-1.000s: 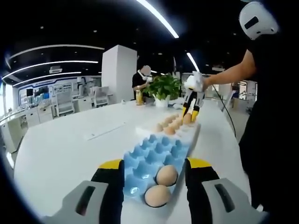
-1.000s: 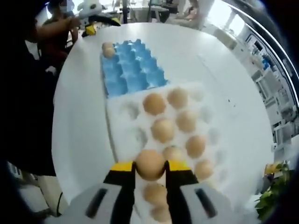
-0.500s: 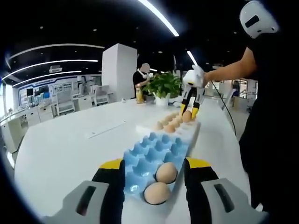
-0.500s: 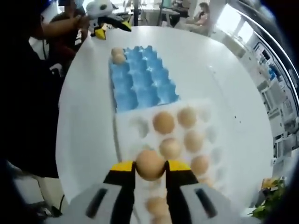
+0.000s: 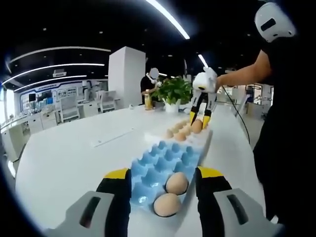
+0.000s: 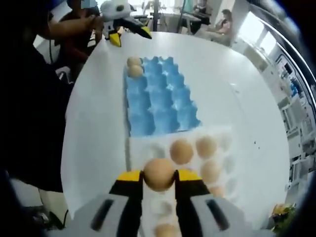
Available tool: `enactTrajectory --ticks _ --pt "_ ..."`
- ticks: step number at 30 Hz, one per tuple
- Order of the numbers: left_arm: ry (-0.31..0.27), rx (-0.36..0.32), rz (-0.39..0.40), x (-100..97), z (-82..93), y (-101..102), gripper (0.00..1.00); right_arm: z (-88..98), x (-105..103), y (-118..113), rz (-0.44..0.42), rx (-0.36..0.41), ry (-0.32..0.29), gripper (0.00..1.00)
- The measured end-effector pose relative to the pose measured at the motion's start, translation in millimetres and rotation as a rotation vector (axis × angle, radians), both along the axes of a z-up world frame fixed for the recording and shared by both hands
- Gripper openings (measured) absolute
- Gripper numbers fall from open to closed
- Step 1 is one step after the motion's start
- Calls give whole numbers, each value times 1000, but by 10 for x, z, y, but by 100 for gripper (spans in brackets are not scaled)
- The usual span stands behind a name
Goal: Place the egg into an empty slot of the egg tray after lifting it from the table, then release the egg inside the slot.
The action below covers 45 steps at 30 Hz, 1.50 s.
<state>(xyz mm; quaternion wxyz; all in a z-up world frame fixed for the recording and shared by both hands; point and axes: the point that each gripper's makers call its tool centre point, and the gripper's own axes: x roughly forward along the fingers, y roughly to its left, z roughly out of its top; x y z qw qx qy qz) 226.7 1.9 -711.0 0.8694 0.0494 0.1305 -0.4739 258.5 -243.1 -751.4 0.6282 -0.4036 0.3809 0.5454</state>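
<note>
My right gripper is shut on a brown egg, held above the near rows of the white egg tray. Several eggs sit in that white tray. Beyond it lies the blue egg tray, with two eggs at its far left corner and the other slots bare. In the left gripper view my left gripper is open, its jaws either side of the blue tray end that holds the two eggs. Farther off, the right gripper holds the egg over the white tray.
Both trays lie end to end on a white round table. A potted plant stands at its far end, with a seated person behind. The person holding the grippers stands along the table's right side. The left gripper hovers past the blue tray.
The right gripper has carried the egg along the white tray toward the blue tray, which now sits nearer in its view. The left gripper has stayed put and open.
</note>
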Motion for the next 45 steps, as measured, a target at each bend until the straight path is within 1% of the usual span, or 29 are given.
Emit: enactTrajectory --ticks 1,3,4,7,14,20,21,28,32,45 --pt "0 0 -1 -2 3 -2 52 -2 -13 17 1 -1 10 24" --pt "-1 2 -1 -1 3 1 52 2 -17 75 18 9 0 24" --pt "-1 3 -2 -2 2 3 52 2 -24 88 15 8 10 24" --pt "-2 8 -5 -8 -3 6 52 7 -20 151 22 18 11 24" --pt "3 11 -6 -9 -17 10 52 0 -41 263 51 25 9 24" --pt "-6 11 -4 6 2 8 53 -3 -67 357 68 33 14 24" --pt "-7 14 -5 7 1 9 53 -1 -61 384 76 37 7 24" --pt "1 19 -12 -6 -11 0 51 22 -76 543 103 56 8 25" --pt "-11 14 -5 11 15 11 52 25 -83 587 112 62 10 25" --pt "-4 12 -15 -4 8 -11 51 40 -122 711 135 73 20 25"
